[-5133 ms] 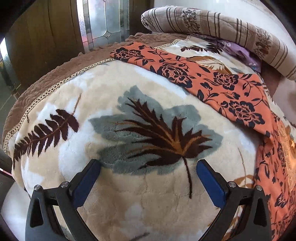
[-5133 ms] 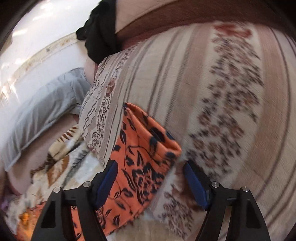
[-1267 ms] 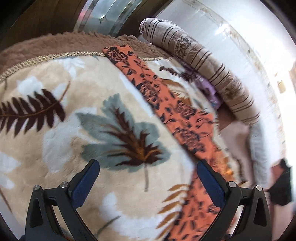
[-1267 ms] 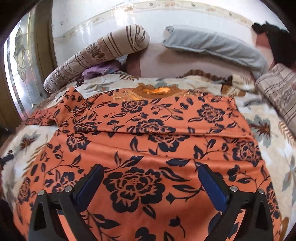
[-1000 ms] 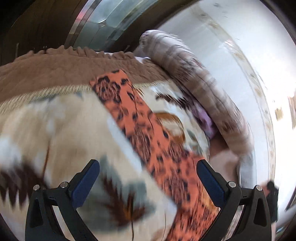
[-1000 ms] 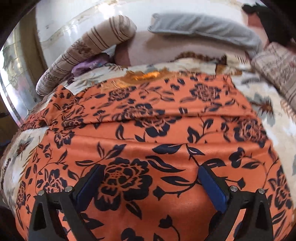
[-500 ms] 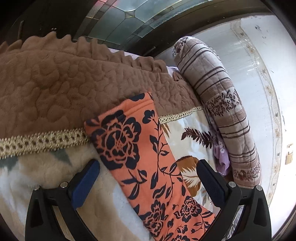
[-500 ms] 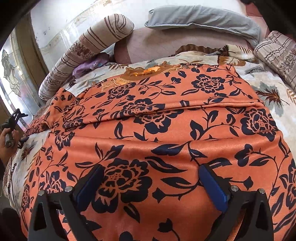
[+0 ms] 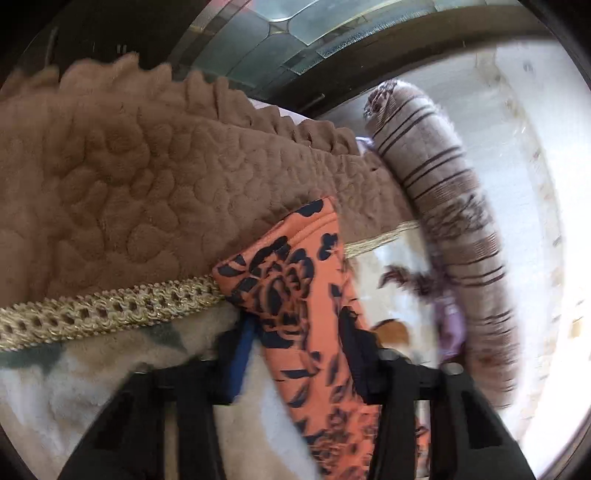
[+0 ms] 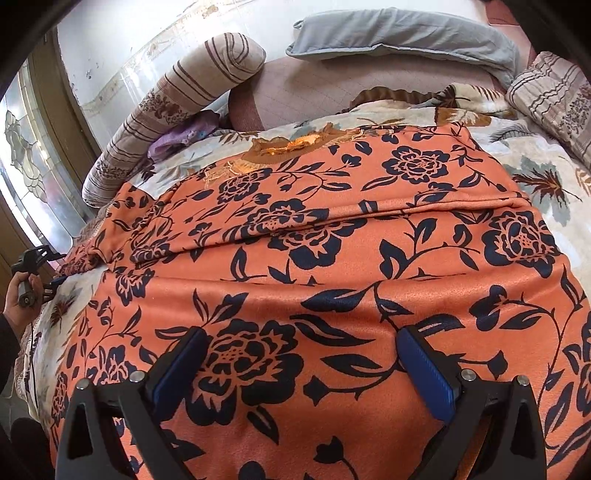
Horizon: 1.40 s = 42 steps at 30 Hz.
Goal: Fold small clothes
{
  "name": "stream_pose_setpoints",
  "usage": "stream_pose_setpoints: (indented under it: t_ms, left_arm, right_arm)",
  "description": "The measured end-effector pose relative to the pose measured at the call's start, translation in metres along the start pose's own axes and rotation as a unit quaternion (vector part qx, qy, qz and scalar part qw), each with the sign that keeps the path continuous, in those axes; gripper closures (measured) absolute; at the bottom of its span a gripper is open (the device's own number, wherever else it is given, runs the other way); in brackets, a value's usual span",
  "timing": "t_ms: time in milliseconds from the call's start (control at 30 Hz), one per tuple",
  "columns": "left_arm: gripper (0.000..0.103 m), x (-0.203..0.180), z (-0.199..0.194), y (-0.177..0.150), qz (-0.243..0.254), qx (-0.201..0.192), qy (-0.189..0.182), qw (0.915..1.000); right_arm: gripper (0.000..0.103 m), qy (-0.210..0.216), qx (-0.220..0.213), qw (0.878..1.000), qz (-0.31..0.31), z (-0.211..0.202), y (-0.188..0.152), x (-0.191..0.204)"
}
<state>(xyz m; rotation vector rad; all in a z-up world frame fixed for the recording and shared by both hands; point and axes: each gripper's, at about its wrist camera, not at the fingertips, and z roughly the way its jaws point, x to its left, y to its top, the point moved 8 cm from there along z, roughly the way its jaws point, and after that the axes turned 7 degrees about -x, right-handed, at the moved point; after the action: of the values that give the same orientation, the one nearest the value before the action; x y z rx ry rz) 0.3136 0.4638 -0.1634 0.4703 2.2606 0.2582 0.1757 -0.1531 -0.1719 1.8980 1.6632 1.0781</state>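
An orange garment with dark blue flowers [image 10: 332,236] lies spread flat on the bed. One sleeve is folded across its upper body. My right gripper [image 10: 303,365] is open just above the lower body of the garment, holding nothing. In the left wrist view, my left gripper [image 9: 299,354] has its jaws closed in on the end of the other sleeve [image 9: 291,280], which lies at the blanket's brown border. The left gripper also shows at the far left of the right wrist view [image 10: 55,280], at the sleeve end.
A leaf-print blanket [image 10: 546,173] with a brown quilted border [image 9: 129,192] covers the bed. A striped bolster [image 10: 177,99], a purple cloth [image 10: 184,136] and a grey pillow [image 10: 399,33] lie near the wall. A striped cushion [image 10: 554,96] is at right.
My left gripper has moved up to the sleeve end and its jaws have closed from wide open onto it. My right gripper has stayed open over the garment, nearly still.
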Motion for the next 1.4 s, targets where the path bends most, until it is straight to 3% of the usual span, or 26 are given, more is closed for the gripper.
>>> stream_pose_setpoints:
  t_ms: [33,133,233,333,467,567,667,700,733,767,800,833,967,1067,1133,1200,1267,1333,1400]
  left_arm:
    - [0.098,0.001,0.001,-0.001,0.017,0.002,0.020,0.9997]
    - [0.099,-0.013,-0.008,-0.003,0.059,-0.019,0.048,0.9969]
    - [0.099,-0.063,-0.035,-0.011,0.154,-0.058,0.048,0.9853]
    - [0.099,-0.155,-0.082,-0.047,0.269,-0.096,-0.008,0.9584]
    - [0.099,-0.262,-0.140,-0.134,0.372,-0.103,-0.115,0.9155]
    - [0.099,-0.332,-0.174,-0.238,0.436,-0.064,-0.202,0.8748]
    - [0.097,-0.365,-0.186,-0.327,0.473,-0.009,-0.256,0.8431]
    - [0.093,-0.373,-0.186,-0.358,0.486,0.014,-0.270,0.8312]
    - [0.072,-0.377,-0.183,-0.387,0.502,0.041,-0.279,0.8178]
    - [0.036,-0.377,-0.178,-0.403,0.514,0.058,-0.275,0.8105]
    - [0.020,-0.373,-0.172,-0.420,0.530,0.072,-0.257,0.8050]
    - [0.014,-0.366,-0.168,-0.426,0.539,0.071,-0.240,0.8044]
    - [0.014,-0.329,-0.154,-0.395,0.536,0.040,-0.198,0.8197]
    - [0.014,-0.280,-0.145,-0.351,0.512,0.014,-0.145,0.8467]
    - [0.014,-0.237,-0.131,-0.316,0.492,0.000,-0.100,0.8651]
    - [0.014,-0.200,-0.115,-0.291,0.463,0.002,-0.064,0.8839]
    - [0.014,-0.161,-0.103,-0.273,0.419,0.014,-0.048,0.9067]
    - [0.014,-0.136,-0.095,-0.265,0.388,0.020,-0.044,0.9202]
    - [0.014,-0.122,-0.092,-0.263,0.376,0.022,-0.050,0.9250]
  right_arm:
    - [0.000,0.000,0.000,1.000,0.001,0.000,0.000,0.000]
    - [0.000,0.005,-0.003,1.000,0.005,-0.001,0.000,0.000]
    - [0.000,0.013,-0.007,1.000,0.013,-0.002,0.000,-0.001]
    - [0.000,0.024,-0.012,0.999,0.024,-0.003,0.001,-0.003]
    - [0.000,0.034,-0.016,0.999,0.034,-0.005,0.002,-0.004]
    - [0.000,0.040,-0.018,0.998,0.039,-0.005,0.003,-0.004]
    - [0.000,0.045,-0.019,0.998,0.045,-0.006,0.003,-0.005]
    - [0.000,0.046,-0.019,0.998,0.046,-0.006,0.003,-0.005]
    - [0.000,0.047,-0.019,0.998,0.047,-0.006,0.003,-0.005]
    - [0.000,0.049,-0.020,0.997,0.048,-0.006,0.004,-0.006]
    - [0.000,0.052,-0.020,0.997,0.052,-0.007,0.004,-0.006]
    - [0.000,0.054,-0.021,0.997,0.054,-0.008,0.004,-0.007]
    - [0.000,0.062,-0.022,0.996,0.067,-0.010,0.005,-0.009]
    - [0.000,0.067,-0.016,0.994,0.083,-0.016,0.008,-0.010]
    - [0.000,0.094,-0.010,0.988,0.124,-0.028,0.019,-0.015]
    - [0.000,0.116,-0.039,0.981,0.154,-0.047,0.050,-0.021]
    - [0.000,0.113,-0.057,0.981,0.147,-0.052,0.081,-0.027]
    - [0.000,0.088,-0.045,0.985,0.139,-0.033,0.115,-0.042]
    - [0.001,0.044,-0.005,0.989,0.139,0.005,0.132,-0.063]
